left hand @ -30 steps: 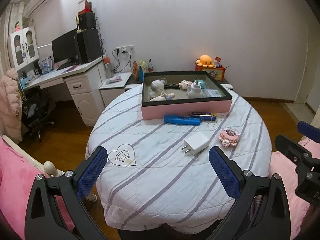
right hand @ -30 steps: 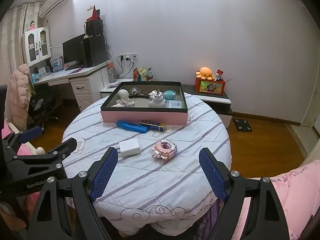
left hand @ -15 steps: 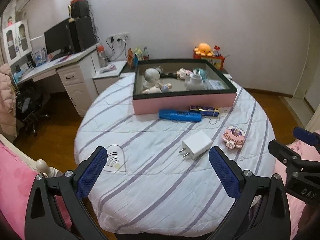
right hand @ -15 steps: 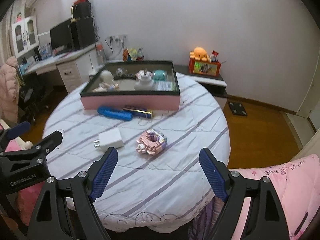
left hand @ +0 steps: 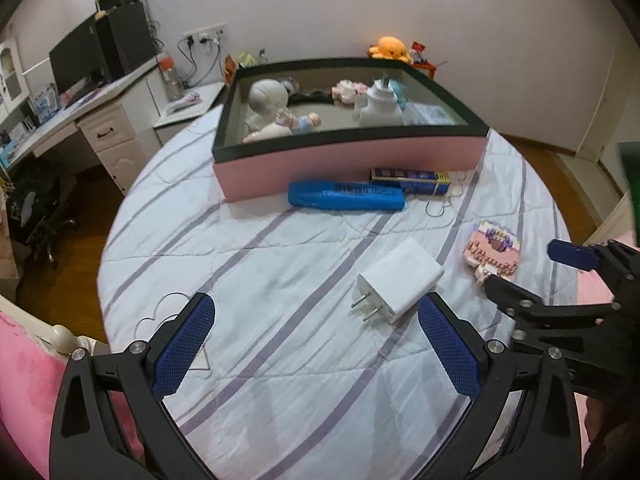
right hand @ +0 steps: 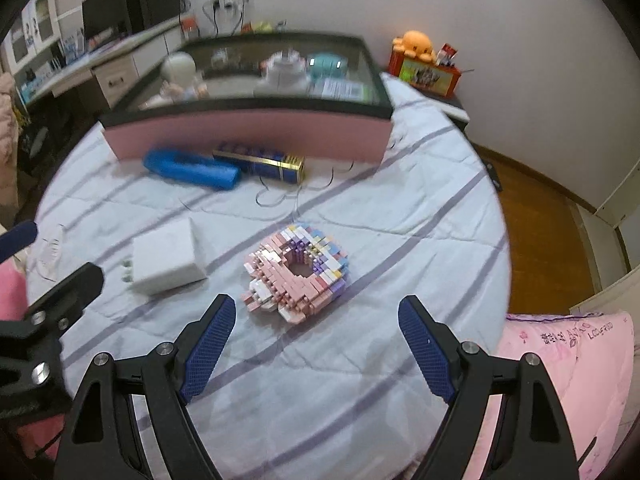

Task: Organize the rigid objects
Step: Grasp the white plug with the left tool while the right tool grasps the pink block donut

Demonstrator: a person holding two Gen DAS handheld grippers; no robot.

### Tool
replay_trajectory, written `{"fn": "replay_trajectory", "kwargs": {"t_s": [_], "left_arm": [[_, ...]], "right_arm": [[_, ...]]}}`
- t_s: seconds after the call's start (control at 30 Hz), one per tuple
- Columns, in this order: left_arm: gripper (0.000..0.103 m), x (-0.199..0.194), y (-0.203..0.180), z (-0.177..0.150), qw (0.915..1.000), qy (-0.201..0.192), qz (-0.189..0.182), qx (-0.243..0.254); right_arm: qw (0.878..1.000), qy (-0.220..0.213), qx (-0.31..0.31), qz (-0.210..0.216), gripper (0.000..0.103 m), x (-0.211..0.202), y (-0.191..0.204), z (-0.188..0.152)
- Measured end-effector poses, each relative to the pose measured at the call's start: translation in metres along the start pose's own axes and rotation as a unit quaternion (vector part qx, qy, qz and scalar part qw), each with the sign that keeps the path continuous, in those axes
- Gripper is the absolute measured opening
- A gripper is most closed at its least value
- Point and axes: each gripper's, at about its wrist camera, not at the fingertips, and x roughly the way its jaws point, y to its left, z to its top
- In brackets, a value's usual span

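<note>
On the round striped table lie a white plug adapter point(left hand: 398, 280) point(right hand: 168, 257), a pink brick-built donut point(left hand: 493, 252) point(right hand: 298, 266), a blue case point(left hand: 346, 196) point(right hand: 190, 168) and a dark blue and gold box point(left hand: 410, 181) point(right hand: 260, 162). Behind them stands a pink tray with a black rim point(left hand: 352, 152) point(right hand: 248, 132) that holds figurines. My left gripper point(left hand: 316, 344) is open, with the adapter just ahead of its right finger. My right gripper point(right hand: 316, 340) is open just short of the donut, nothing between its fingers.
A white desk with a monitor point(left hand: 80, 60) stands at the back left, and a low side cabinet with an orange plush point(right hand: 416, 46) at the back right. Pink bedding point(right hand: 568, 380) borders the table on the near side. Wooden floor point(right hand: 536, 216) lies to the right.
Both grippers have come down and forward over the table. The adapter and the donut now sit much closer to the fingertips. Both sets of jaws stayed wide apart.
</note>
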Motion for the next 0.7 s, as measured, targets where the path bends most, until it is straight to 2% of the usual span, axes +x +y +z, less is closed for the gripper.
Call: {"fn": "replay_trajectory", "kwargs": {"t_s": [0.07,0.13,0.27,0.3,0.33,0.43,0.57,0.7], "left_arm": [[0.103,0.007,0.000,0.001,1.0000,0.008,-0.001,0.003],[0.103,0.013,0.001,0.001,0.9999,0.015,-0.002,0.002],[0.103,0.021,0.003,0.002,0.9995,0.027,-0.015,-0.006],[0.103,0.023,0.002,0.002,0.9994,0.029,-0.017,-0.005],[0.103,0.025,0.000,0.002,0.9993,0.032,-0.018,-0.003],[0.103,0.032,-0.007,0.003,0.9988,0.042,-0.026,0.002],[0.103,0.042,-0.023,0.004,0.9970,0.056,-0.050,0.017],[0.103,0.059,-0.031,0.004,0.9973,0.064,-0.034,0.016]], "right_arm": [[1.000,0.011,-0.007,-0.003,0.085,0.010,0.002,0.003],[1.000,0.016,-0.005,0.012,0.085,0.016,0.001,0.005],[0.999,0.004,0.003,0.032,0.084,0.021,-0.005,0.006],[0.999,0.002,0.005,0.033,0.080,0.021,-0.007,0.005],[0.999,0.001,0.007,0.040,0.068,0.022,-0.010,0.003],[0.998,0.000,0.018,0.057,0.068,0.021,-0.018,0.000],[0.999,-0.005,0.012,0.042,0.068,0.020,-0.024,-0.005],[0.999,-0.006,0.018,0.043,0.068,0.022,-0.035,-0.005]]}}
